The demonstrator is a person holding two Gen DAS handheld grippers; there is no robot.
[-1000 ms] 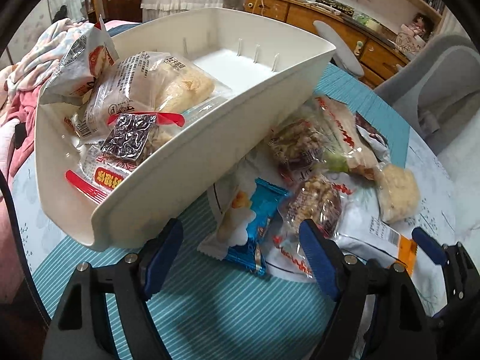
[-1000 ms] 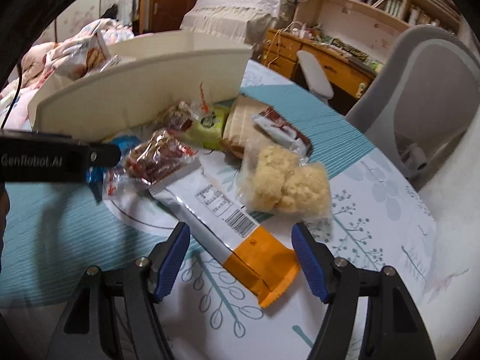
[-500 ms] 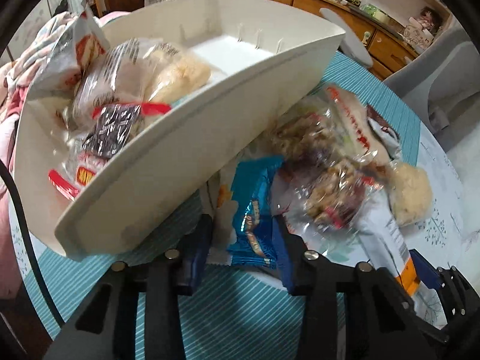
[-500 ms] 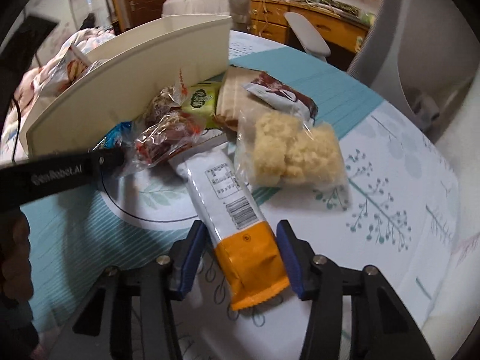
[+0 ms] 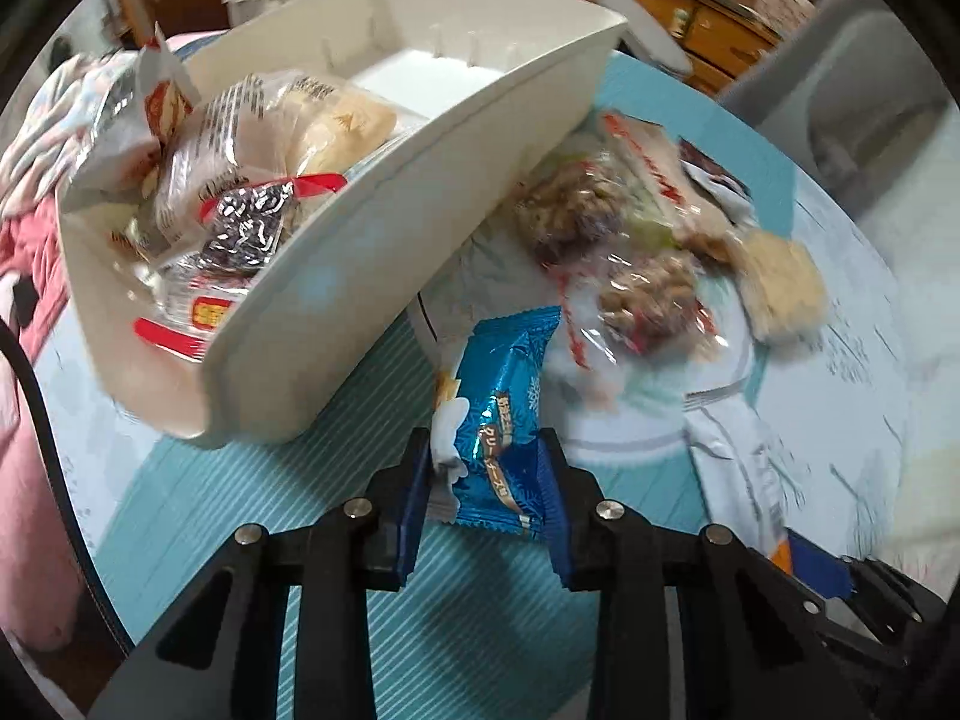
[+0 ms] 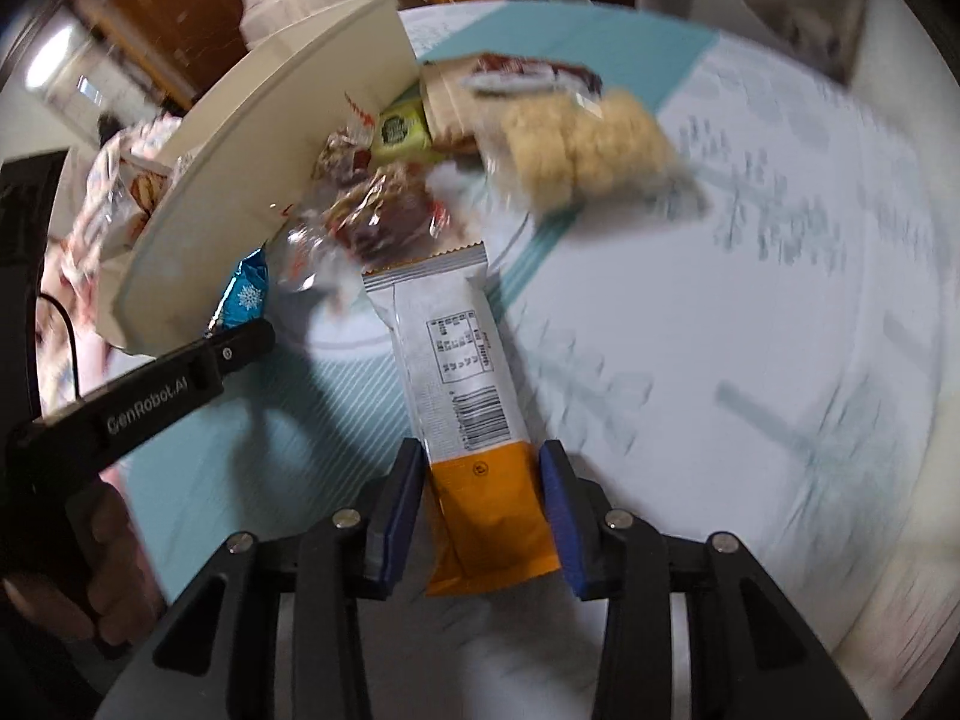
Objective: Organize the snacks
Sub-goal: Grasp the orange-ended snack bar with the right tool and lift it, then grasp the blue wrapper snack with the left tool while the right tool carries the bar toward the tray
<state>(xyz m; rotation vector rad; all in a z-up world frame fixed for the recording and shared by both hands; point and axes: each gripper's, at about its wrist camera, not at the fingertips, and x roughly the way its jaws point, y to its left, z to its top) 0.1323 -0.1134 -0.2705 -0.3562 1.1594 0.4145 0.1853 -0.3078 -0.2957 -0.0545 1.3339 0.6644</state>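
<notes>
My left gripper (image 5: 485, 468) is shut on a blue snack packet (image 5: 501, 414) and holds it near the front wall of the white bin (image 5: 384, 240). The bin holds several wrapped snacks (image 5: 240, 180) at its left end. My right gripper (image 6: 483, 480) is shut on the orange end of a white-and-orange bar packet (image 6: 456, 372). The left gripper also shows at the left of the right wrist view (image 6: 180, 384), with the blue packet (image 6: 243, 300) by the bin (image 6: 270, 168).
Loose snacks lie on the round table to the right of the bin: clear bags of nut clusters (image 5: 648, 294), a pale rice-cake pack (image 6: 582, 150), a green packet (image 6: 399, 129) and a brown-wrapped bar (image 6: 528, 75). A grey chair (image 5: 852, 60) stands behind.
Both grippers went from open to shut: the left closed on the blue packet, the right closed on the orange end of the bar packet. Both views are blurred by motion now.
</notes>
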